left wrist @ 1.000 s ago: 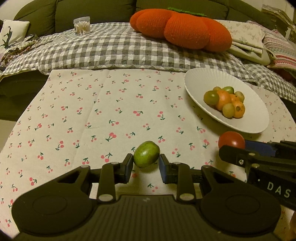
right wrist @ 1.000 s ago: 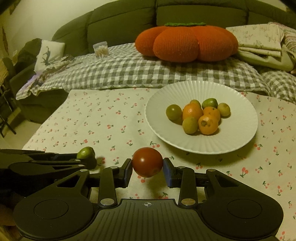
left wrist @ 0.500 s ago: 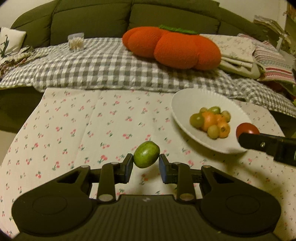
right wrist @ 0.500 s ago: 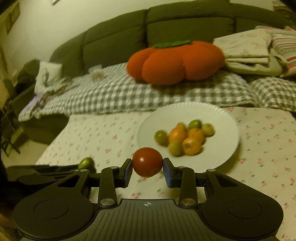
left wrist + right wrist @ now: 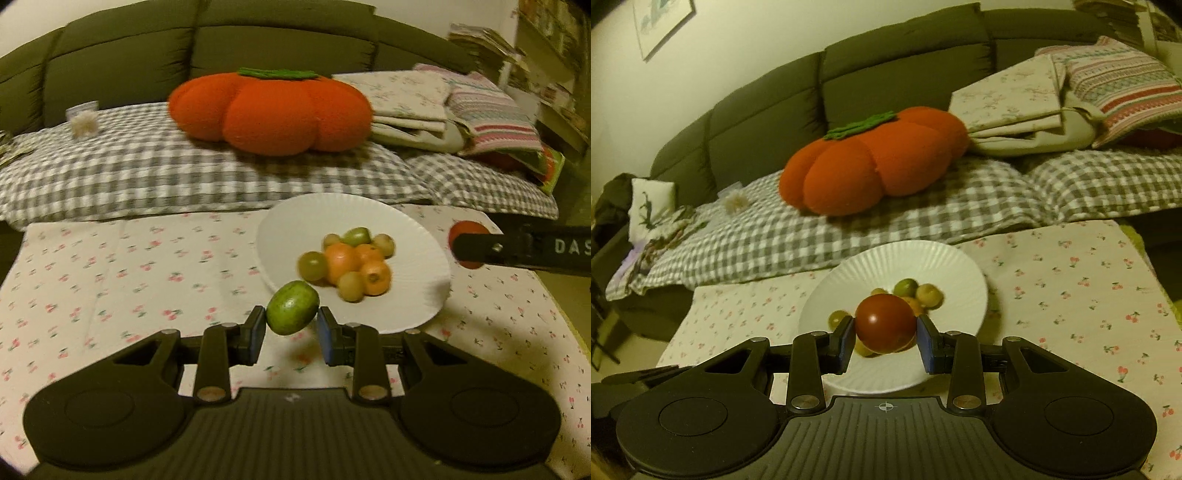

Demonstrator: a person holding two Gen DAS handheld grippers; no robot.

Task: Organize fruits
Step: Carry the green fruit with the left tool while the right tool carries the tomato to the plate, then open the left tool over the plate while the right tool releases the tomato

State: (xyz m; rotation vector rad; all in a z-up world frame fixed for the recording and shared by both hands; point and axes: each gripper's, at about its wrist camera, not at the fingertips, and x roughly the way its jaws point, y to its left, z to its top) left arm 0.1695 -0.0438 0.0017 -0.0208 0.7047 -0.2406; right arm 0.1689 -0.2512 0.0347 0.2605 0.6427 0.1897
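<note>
Left gripper [image 5: 291, 329]: pads clamped on a green fruit [image 5: 292, 312], held above the cherry-print tablecloth [image 5: 110, 280].
White plate [image 5: 295, 221]: just beyond the fruit, holding orange and green fruits [image 5: 351, 264].
Right gripper [image 5: 468, 249]: at the right edge, pinching a red tomato [image 5: 467, 230].
Background: orange pumpkin cushion [image 5: 271, 110] on a checked blanket [image 5: 147, 173].

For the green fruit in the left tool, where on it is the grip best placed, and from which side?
Across the narrow middle of the green fruit, one pad on each long flank, coming in level from the near side. It is oval and tilted, so the flanks offer the shortest span; the left tool grips it that way now, low on the fruit, short of the white plate.
</note>
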